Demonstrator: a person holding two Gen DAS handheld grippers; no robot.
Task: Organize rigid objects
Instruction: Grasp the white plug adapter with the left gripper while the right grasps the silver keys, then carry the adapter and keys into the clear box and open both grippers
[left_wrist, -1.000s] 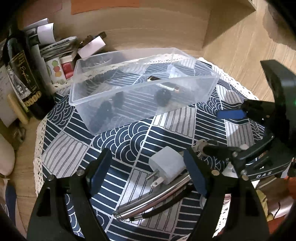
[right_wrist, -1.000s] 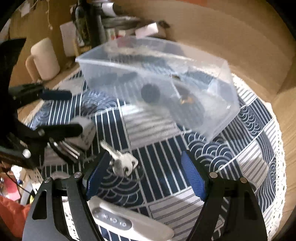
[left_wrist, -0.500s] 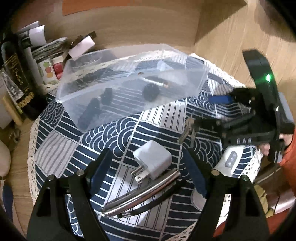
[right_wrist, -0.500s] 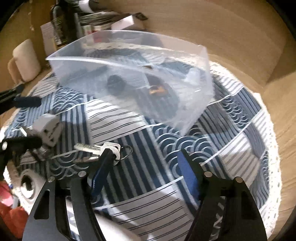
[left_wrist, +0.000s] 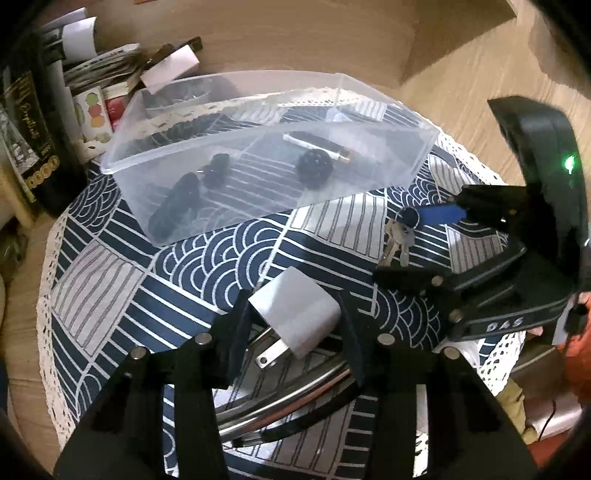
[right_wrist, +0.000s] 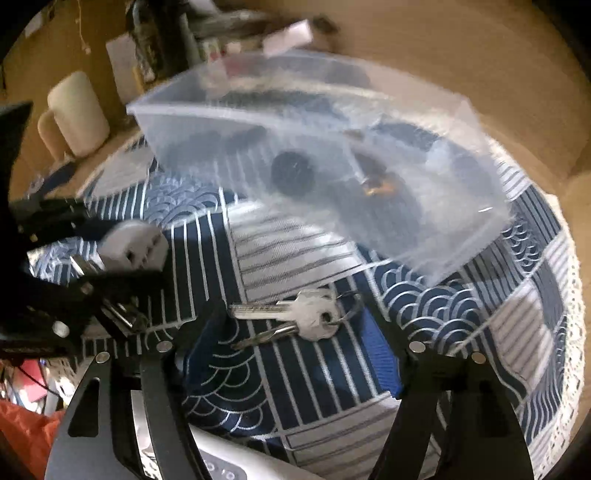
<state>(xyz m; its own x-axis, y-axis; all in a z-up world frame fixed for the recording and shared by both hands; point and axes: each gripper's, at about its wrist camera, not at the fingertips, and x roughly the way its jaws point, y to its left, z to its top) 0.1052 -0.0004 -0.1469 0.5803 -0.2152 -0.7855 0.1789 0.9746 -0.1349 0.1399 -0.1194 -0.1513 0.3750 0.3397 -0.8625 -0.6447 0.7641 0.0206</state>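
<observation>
A clear plastic bin (left_wrist: 388, 173) (right_wrist: 461, 206) stands on the patterned cloth and holds several small dark items and a battery (left_wrist: 325, 149). My left gripper (left_wrist: 295, 325) is shut on a white plug adapter (left_wrist: 295, 314), also seen in the right wrist view (right_wrist: 129, 243). A bunch of keys (right_wrist: 295, 314) hangs between the fingers of my right gripper (right_wrist: 291, 317), lifted off the cloth; the key ring rests by the right finger. In the left wrist view the keys (left_wrist: 397, 240) dangle from that gripper (left_wrist: 413, 243), whose jaws stand apart.
A metal band with a black strap (left_wrist: 288, 398) lies under my left gripper. A white remote (right_wrist: 229, 465) lies at the front edge. A dark bottle (left_wrist: 26, 122), papers and boxes (left_wrist: 96, 107) crowd the back left. A wooden wall stands behind the bin.
My left gripper has closed on the white plug adapter. My right gripper has risen with the keys and moved toward the bin.
</observation>
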